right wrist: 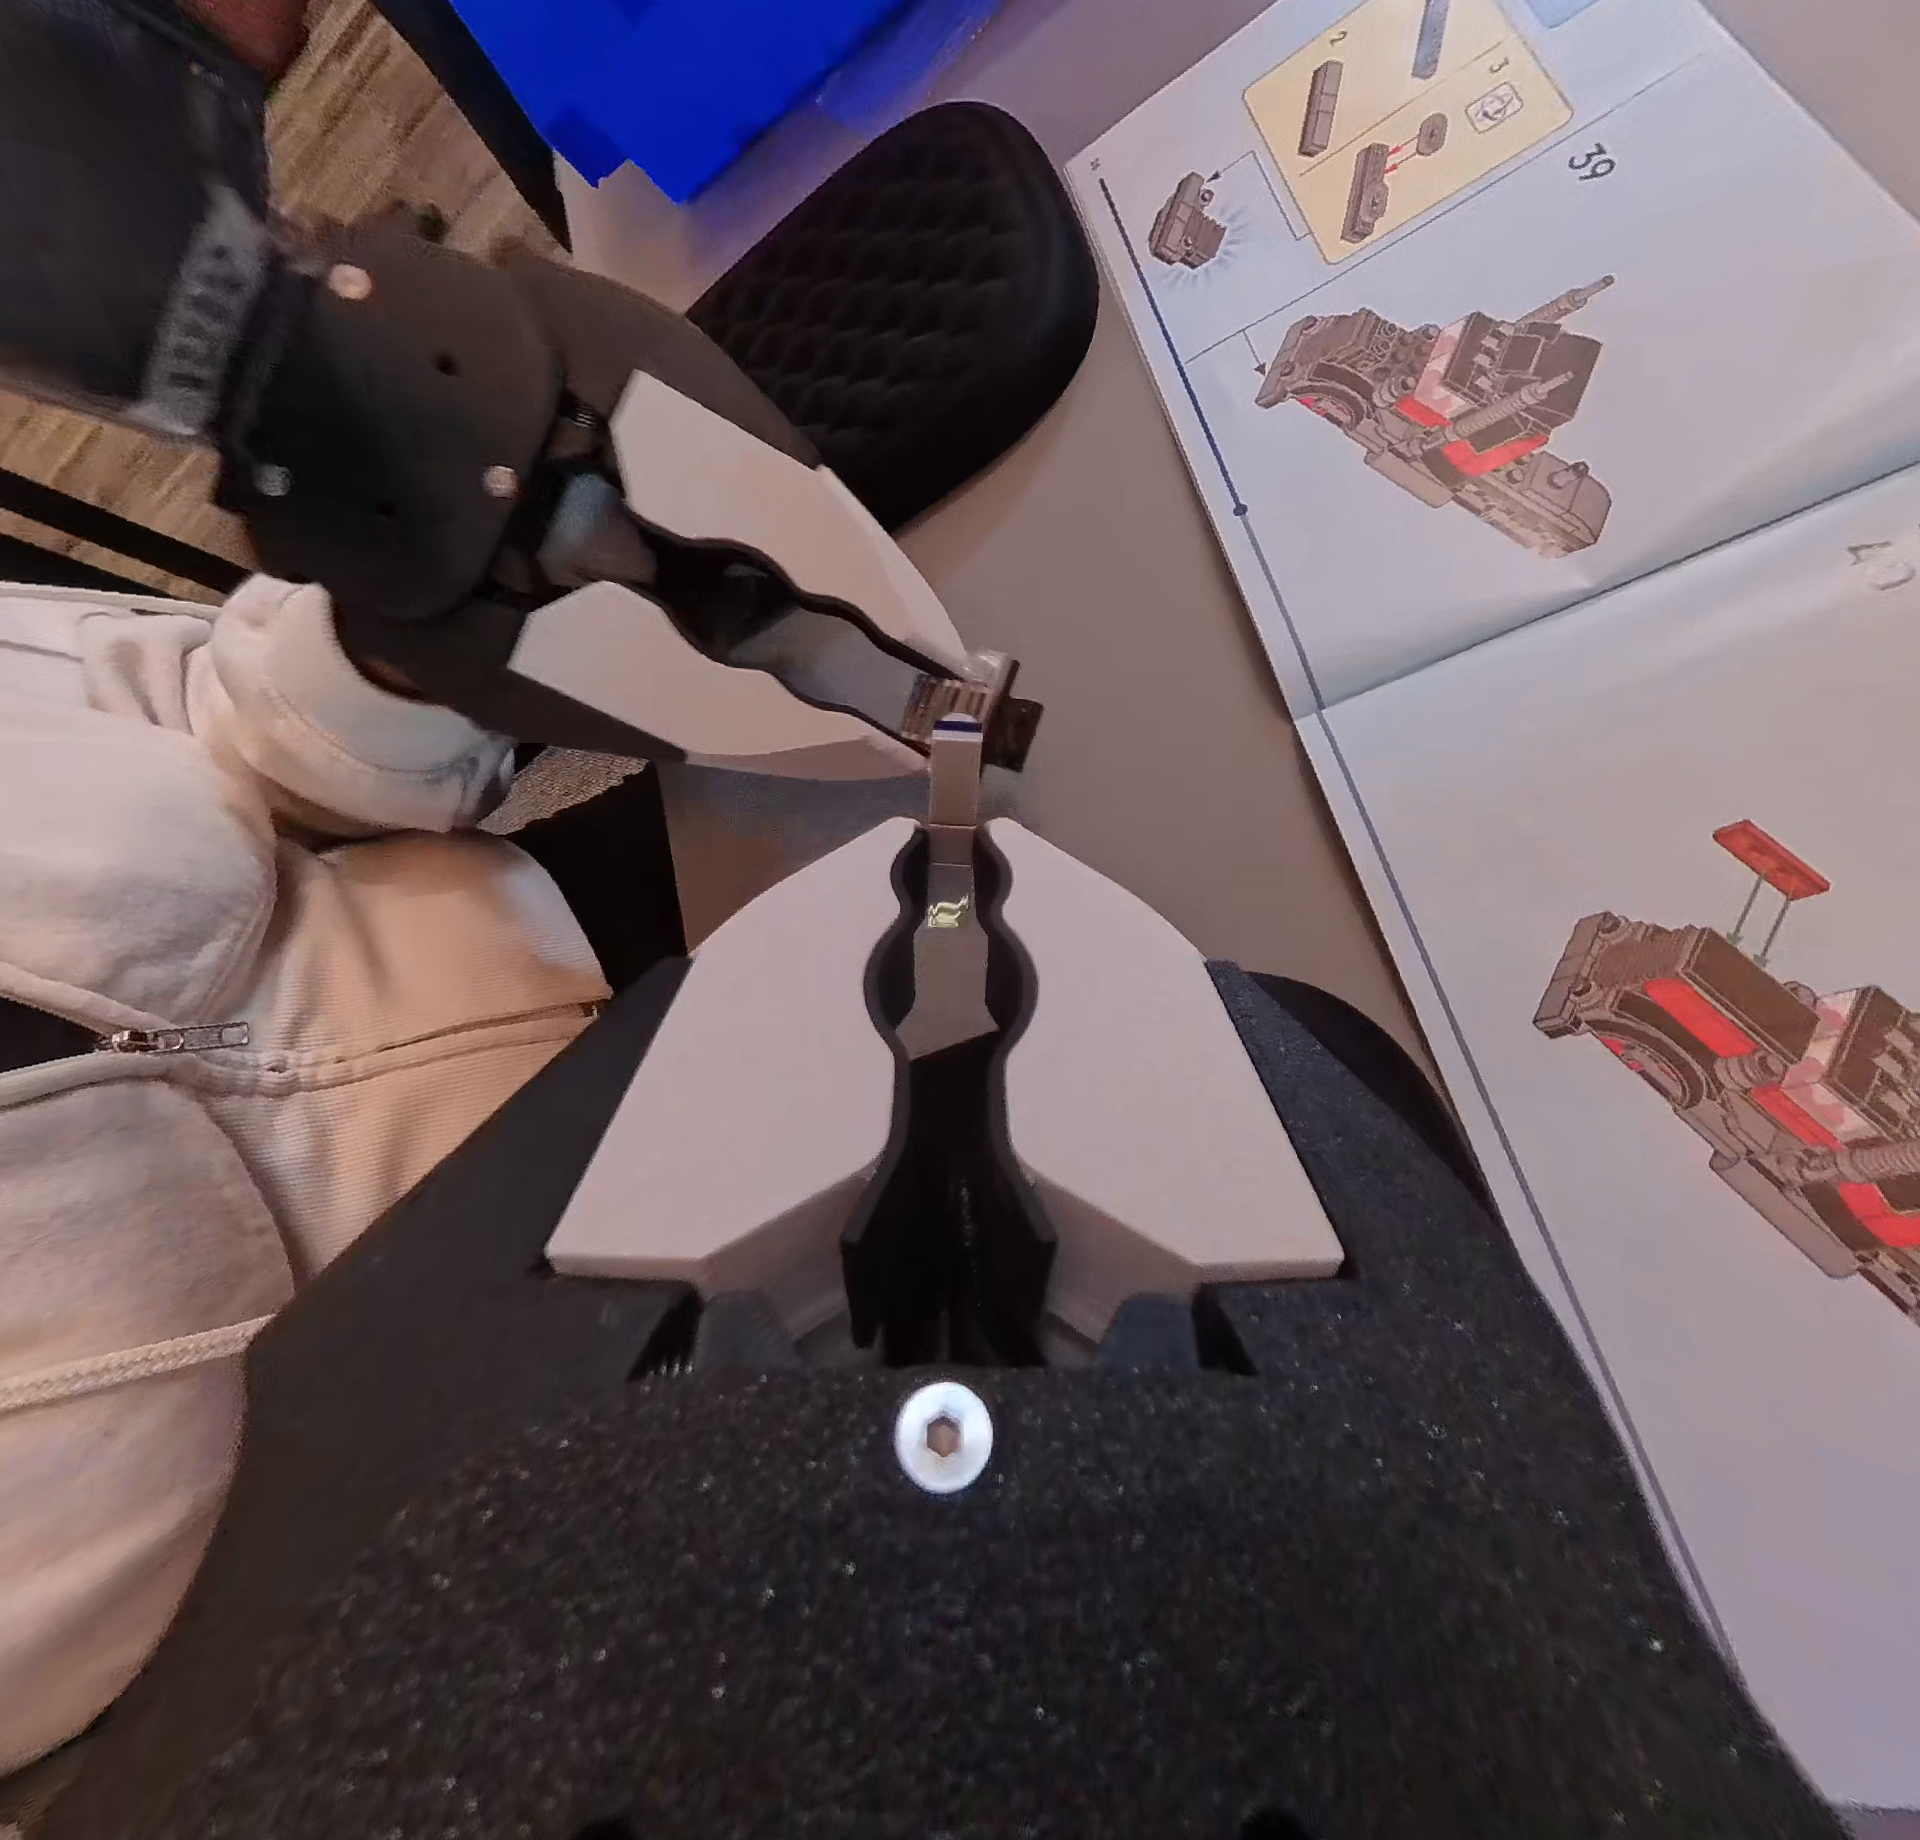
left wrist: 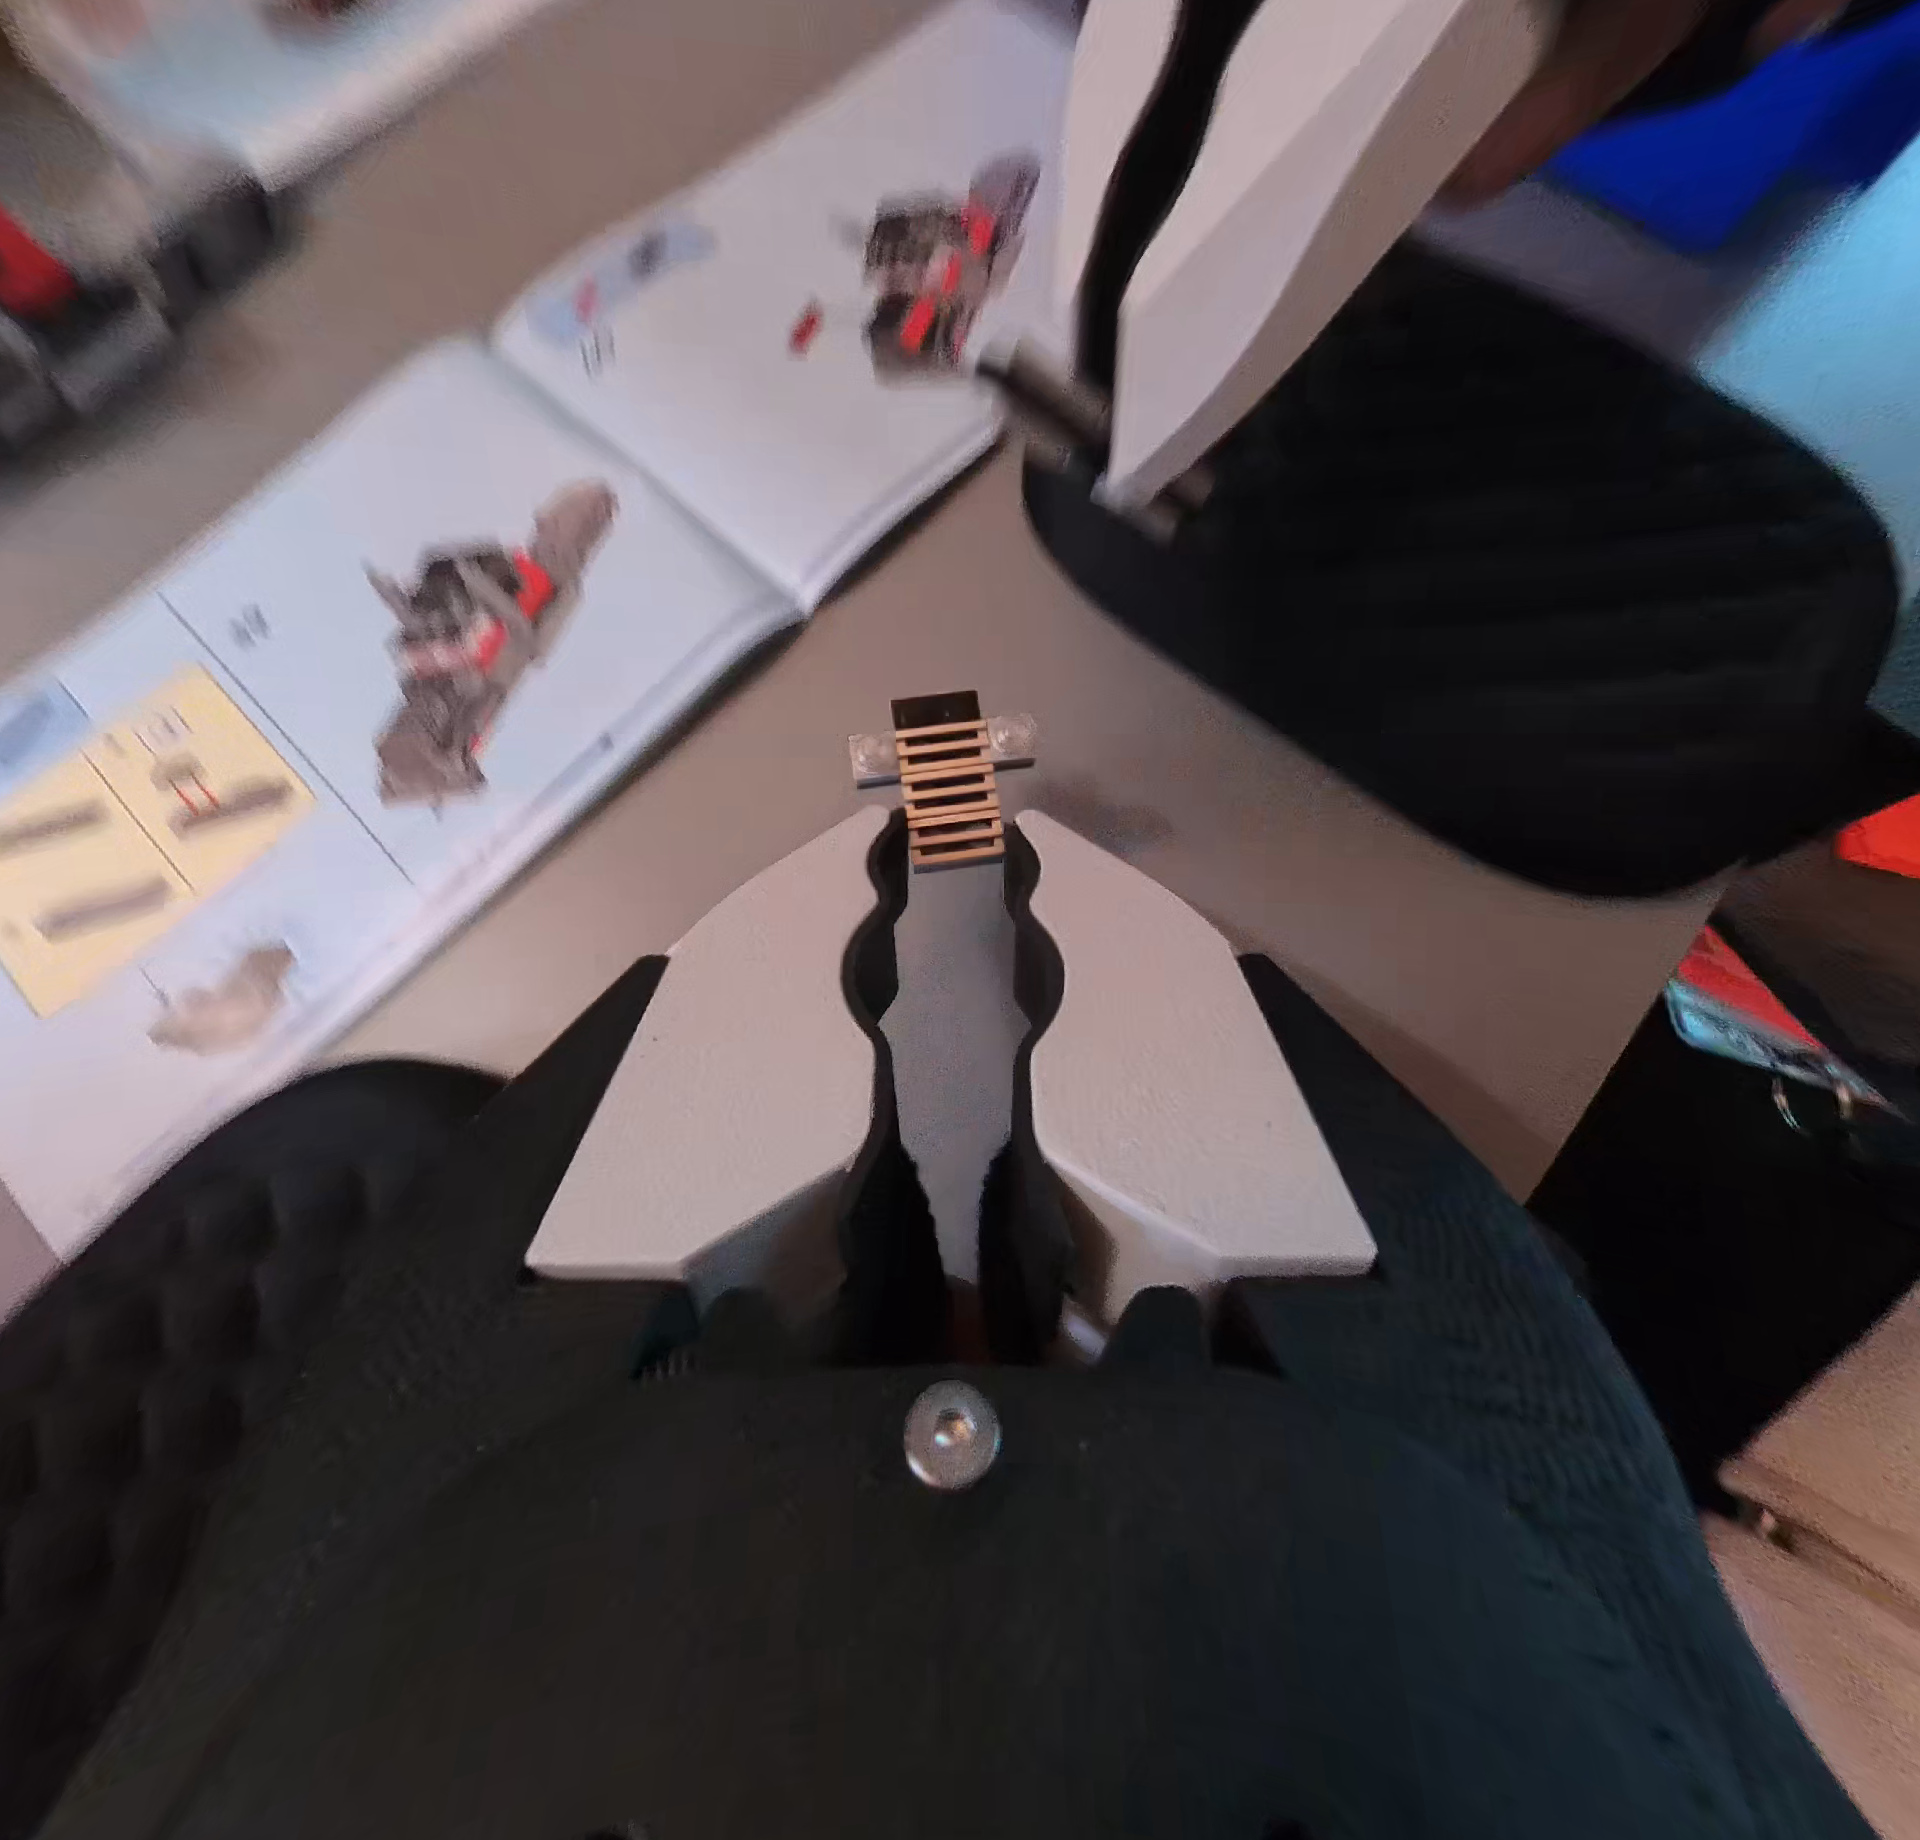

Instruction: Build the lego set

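— Watching the left wrist view first: the left gripper (left wrist: 956, 834) has its fingers pinched on a small lego piece (left wrist: 943, 774), held up off the table. It has a tan slatted grille on top, a black block behind, and a grey plate across it with a clear stud at each end.

— And the other one?

— The right gripper (left wrist: 1117, 445) comes in from the upper right with something dark and narrow between its tips, but that corner is smeared, so I can't say from here what it is. The open instruction booklet (left wrist: 582, 585) lies flat on the table behind.

— Does the right wrist view help?

— It does. There the right gripper (right wrist: 954, 834) is closed on a slim grey bar (right wrist: 953, 788), its free end pointing straight at the lego piece (right wrist: 982, 697) that the left gripper (right wrist: 951, 694) pinches. The two look to be touching, or very nearly. Both are in the air near the table edge, with the booklet (right wrist: 1558, 751) to the right.

— So which step is this?

— Joining the bar to the little sub-build, I'd judge, before it goes onto the main model. The next move wants the bar end lined up square, then a firm push together while the left grip keeps steady.
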`<state>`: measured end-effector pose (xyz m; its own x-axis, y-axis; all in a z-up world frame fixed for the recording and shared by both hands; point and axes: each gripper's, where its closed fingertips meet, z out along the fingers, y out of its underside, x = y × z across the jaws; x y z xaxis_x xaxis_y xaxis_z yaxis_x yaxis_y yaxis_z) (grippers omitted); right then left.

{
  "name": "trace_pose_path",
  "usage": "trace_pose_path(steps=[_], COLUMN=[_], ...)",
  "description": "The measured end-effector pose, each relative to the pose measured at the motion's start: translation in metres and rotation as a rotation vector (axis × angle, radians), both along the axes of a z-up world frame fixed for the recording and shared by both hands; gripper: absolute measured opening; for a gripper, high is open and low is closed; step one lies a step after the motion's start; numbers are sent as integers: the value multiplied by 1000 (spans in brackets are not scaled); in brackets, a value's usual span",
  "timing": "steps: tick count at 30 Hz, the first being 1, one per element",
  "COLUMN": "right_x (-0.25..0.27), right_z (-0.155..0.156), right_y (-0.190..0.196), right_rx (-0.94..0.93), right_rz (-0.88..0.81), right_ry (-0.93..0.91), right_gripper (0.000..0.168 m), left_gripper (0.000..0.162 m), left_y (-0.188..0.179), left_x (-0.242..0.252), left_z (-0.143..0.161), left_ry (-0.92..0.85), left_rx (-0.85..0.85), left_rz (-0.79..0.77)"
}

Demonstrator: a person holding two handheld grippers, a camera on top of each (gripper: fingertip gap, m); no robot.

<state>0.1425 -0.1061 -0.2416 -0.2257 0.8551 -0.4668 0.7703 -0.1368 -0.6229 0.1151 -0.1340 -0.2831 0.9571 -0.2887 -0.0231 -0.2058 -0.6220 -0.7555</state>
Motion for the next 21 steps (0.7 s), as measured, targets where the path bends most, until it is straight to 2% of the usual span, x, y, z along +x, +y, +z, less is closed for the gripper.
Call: trace_pose_path(steps=[3, 10, 17, 21], right_x=[0, 2, -3, -5], right_z=[5, 7, 2, 0], right_y=[4, 32, 38, 36], right_rx=[23, 284, 369, 355], right_rz=[-22, -77, -89, -86], right_ry=[-16, -224, -378, -397], right_gripper=[9, 8, 8, 9], left_gripper=[18, 18, 18, 18], left_y=[14, 41, 48, 49], left_x=[7, 20, 21, 21], left_z=[22, 34, 32, 29], left_ry=[61, 45, 15, 13], left_rx=[127, 247, 268, 265], left_rz=[-17, -18, -14, -19])
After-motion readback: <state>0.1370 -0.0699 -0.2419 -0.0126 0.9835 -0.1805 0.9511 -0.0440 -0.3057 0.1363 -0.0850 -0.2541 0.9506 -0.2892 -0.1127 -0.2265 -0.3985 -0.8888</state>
